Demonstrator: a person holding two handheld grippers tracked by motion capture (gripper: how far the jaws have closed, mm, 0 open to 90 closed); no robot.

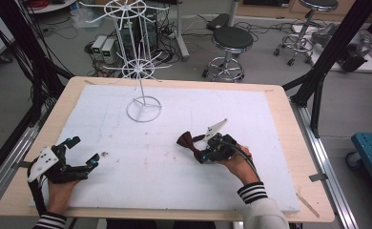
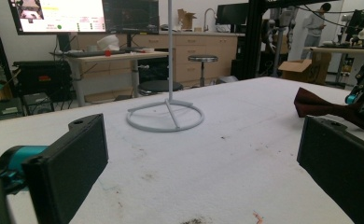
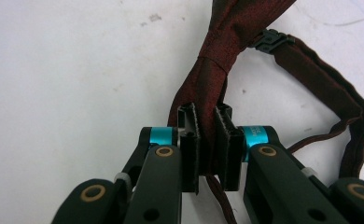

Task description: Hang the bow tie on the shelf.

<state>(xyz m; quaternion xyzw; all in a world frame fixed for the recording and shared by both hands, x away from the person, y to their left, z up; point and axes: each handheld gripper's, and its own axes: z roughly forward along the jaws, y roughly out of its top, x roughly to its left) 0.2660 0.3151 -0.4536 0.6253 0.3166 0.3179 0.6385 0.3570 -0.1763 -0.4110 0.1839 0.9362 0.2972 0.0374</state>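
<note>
The room behind is a workshop with stools, cables on the floor and cabinets; in front stands a wooden table (image 1: 289,143) covered with a white foam sheet (image 1: 174,162). On the sheet, toward its far side, stands a white wire rack (image 1: 141,67) with a round base and spoked rings higher on its pole.

The dark red bow tie (image 1: 188,141) lies on the sheet on the person's side of the rack and a little to its right. The right gripper (image 3: 207,140) has its jaws closed on one wing of the bow tie, near the knot; the strap (image 3: 339,102) with its black clasp curls loose on the sheet beside it. The left gripper (image 1: 81,153) rests on the sheet far to the left of the bow tie, with its jaws wide apart and nothing between them.

I judge that the grasp is done, but the lifting and the carrying to the rack, if that is the aim, are left. The bow tie does not look raised yet.

Between the bow tie and the rack the sheet is bare, so the way is free. The rack's thin arms reach outward and could catch the strap. The near and right table edges are well apart from the bow tie.
</note>
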